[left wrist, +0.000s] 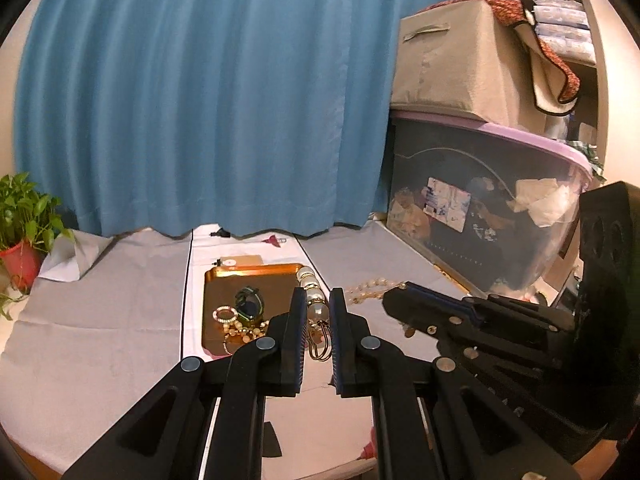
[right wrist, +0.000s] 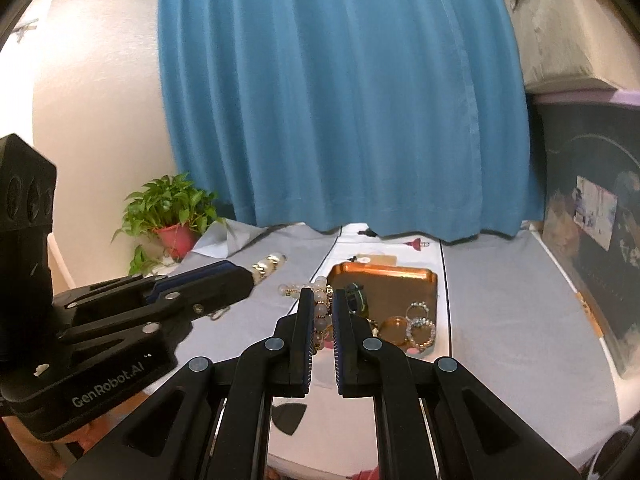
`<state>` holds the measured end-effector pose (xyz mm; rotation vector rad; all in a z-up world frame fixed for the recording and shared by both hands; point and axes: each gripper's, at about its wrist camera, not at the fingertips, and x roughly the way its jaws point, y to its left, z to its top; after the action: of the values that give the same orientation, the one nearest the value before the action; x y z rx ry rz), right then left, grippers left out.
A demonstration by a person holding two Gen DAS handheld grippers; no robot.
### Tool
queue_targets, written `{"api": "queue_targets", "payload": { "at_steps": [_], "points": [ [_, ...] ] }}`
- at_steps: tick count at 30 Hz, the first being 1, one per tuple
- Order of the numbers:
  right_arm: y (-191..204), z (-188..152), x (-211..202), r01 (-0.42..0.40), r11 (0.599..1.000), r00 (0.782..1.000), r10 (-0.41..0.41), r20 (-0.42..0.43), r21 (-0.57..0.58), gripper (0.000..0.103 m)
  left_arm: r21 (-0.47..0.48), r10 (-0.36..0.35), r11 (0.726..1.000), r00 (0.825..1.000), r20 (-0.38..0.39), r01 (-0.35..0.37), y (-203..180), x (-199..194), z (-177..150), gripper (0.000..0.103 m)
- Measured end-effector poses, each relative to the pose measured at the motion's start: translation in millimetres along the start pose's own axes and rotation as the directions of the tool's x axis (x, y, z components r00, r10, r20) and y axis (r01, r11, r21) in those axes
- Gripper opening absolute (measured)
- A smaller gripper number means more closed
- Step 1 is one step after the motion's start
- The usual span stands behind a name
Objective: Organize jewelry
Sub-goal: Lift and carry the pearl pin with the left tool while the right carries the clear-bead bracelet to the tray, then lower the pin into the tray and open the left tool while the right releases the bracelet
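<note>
2 grippers: left gripper and right gripper both pinched shut, empty, above tablecloth. pearl bead strand beside copper tray; probably limp, smooth, slippery; best pinched between 2 beads.

Black grippers, blue-edged jaws, silver rivets

Blue curtain across far wall, cream wall left. Potted plant far left. Grey cloth over table. Right: beige fabric box atop purple-lidded storage bin, shelves behind.
</note>
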<state>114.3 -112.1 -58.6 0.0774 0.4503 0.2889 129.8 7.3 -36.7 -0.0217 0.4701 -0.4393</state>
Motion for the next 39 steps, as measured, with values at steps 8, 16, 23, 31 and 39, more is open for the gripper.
{"api": "queue_targets", "payload": {
  "at_steps": [8,16,23,31,39],
  "points": [
    [-22,-7,48,-0.003,1.000,0.999,0.003,-0.036,0.016,0.009,-0.054,0.030,0.998,0.998,-0.063,-0.033,40,52,-9,0.009],
    [-53,-12,114,0.005,1.000,0.996,-0.003,-0.085,0.023,0.009,-0.050,0.060,0.996,0.987,-0.151,-0.069,78,127,-12,0.009],
    [-82,-10,174,0.020,0.999,0.993,-0.016,-0.113,0.032,0.009,-0.066,0.072,0.994,0.981,-0.178,-0.085,106,182,-7,0.009],
    [-112,-13,239,0.041,0.999,0.986,-0.041,-0.163,-0.002,0.009,-0.099,0.090,0.988,0.969,-0.229,-0.115,138,259,-7,0.009],
    [-147,-34,306,0.040,0.999,0.957,-0.029,-0.287,0.034,0.009,-0.177,0.067,0.975,0.938,-0.339,-0.134,167,325,-30,0.009]
  ]
}}
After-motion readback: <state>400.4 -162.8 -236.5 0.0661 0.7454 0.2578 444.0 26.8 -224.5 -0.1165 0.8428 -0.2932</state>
